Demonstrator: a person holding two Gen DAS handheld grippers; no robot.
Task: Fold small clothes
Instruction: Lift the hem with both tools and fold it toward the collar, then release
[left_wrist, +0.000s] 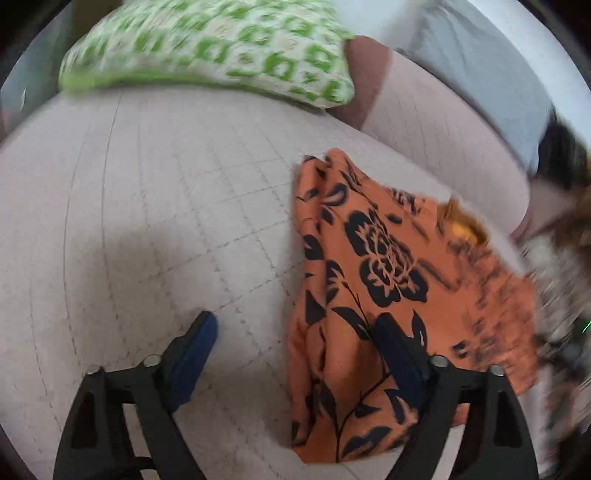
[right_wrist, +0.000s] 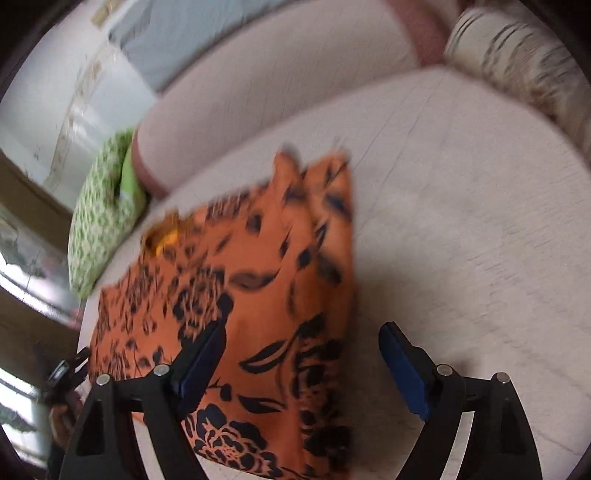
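Observation:
An orange garment with a black flower print (left_wrist: 384, 266) lies folded flat on the pale quilted sofa seat (left_wrist: 147, 206). My left gripper (left_wrist: 295, 332) is open above the garment's left edge, its right finger over the cloth, its left finger over bare seat. In the right wrist view the same garment (right_wrist: 258, 266) lies at centre left. My right gripper (right_wrist: 301, 343) is open above the garment's right edge, its left finger over the cloth, its right finger over the seat (right_wrist: 461, 221). Neither holds anything.
A green and white patterned cushion (left_wrist: 218, 48) lies at the back of the seat, also in the right wrist view (right_wrist: 103, 218). A striped cream cushion (right_wrist: 524, 62) sits at the far right. The sofa backrest (right_wrist: 277, 85) runs behind.

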